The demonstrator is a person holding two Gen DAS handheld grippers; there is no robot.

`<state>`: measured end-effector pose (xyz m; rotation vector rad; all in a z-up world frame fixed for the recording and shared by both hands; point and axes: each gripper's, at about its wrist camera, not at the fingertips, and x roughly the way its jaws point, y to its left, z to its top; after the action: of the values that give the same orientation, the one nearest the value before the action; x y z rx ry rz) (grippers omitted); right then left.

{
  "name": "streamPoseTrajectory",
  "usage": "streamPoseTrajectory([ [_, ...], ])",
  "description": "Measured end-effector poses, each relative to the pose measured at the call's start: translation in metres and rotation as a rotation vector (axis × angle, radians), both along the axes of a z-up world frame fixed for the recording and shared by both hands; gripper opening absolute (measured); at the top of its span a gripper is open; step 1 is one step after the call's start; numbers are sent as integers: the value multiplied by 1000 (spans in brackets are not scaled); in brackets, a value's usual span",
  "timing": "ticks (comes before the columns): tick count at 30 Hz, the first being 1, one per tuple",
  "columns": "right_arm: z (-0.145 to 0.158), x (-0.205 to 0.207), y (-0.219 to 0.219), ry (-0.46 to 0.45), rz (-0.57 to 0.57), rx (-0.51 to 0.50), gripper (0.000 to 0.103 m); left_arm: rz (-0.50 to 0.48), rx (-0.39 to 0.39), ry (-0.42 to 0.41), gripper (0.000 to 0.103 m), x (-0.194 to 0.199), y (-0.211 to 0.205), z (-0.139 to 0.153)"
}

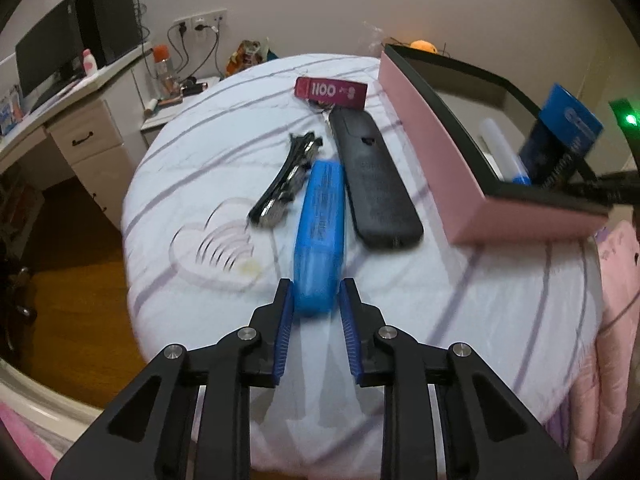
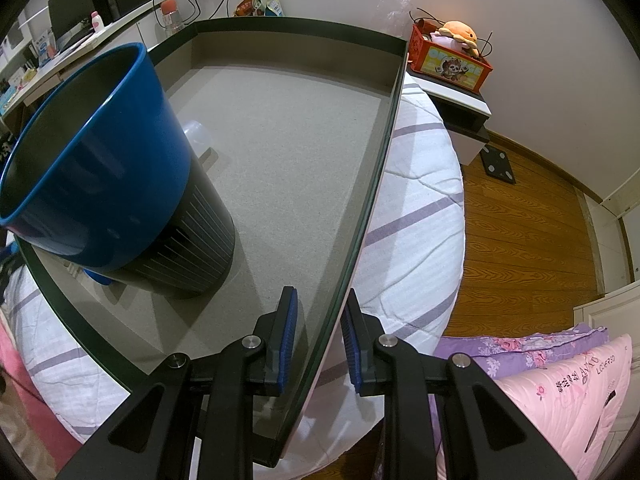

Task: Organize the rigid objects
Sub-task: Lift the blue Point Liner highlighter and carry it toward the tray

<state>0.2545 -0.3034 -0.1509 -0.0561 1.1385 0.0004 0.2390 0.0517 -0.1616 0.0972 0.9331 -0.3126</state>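
On the striped bed (image 1: 200, 148), the left gripper (image 1: 316, 300) pinches the near end of a blue case (image 1: 320, 232) lying beside a black remote (image 1: 372, 184). The right gripper (image 2: 320, 316) straddles the pink box's (image 1: 436, 152) rim, fingers not quite touching it. A blue cup (image 2: 100, 160) stands inside.
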Motion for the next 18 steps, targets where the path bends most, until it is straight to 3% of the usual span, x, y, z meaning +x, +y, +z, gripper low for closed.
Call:
streamPoseTrajectory([
  [4, 0, 0, 0, 1, 0, -1, 23, 16, -9, 5, 26, -2, 5, -2],
  [7, 0, 0, 0, 0, -1, 0, 23, 30, 13, -6, 43, 6, -1, -1],
  [10, 0, 0, 0, 2, 0, -2, 23, 22, 22, -12, 51, 15, -9, -1],
  [13, 0, 0, 0, 0, -1, 1, 23, 26, 18, -19, 46, 25, -11, -5],
  [14, 0, 1, -1, 0, -2, 2, 23, 39, 22, -34, 33, 27, -11, -5],
  [15, 0, 0, -2, 0, -2, 1, 23, 43, 20, -33, 29, 27, -11, -4],
  [18, 0, 1, -1, 1, -2, 0, 23, 46, 0, -27, 28, 23, -6, -4],
])
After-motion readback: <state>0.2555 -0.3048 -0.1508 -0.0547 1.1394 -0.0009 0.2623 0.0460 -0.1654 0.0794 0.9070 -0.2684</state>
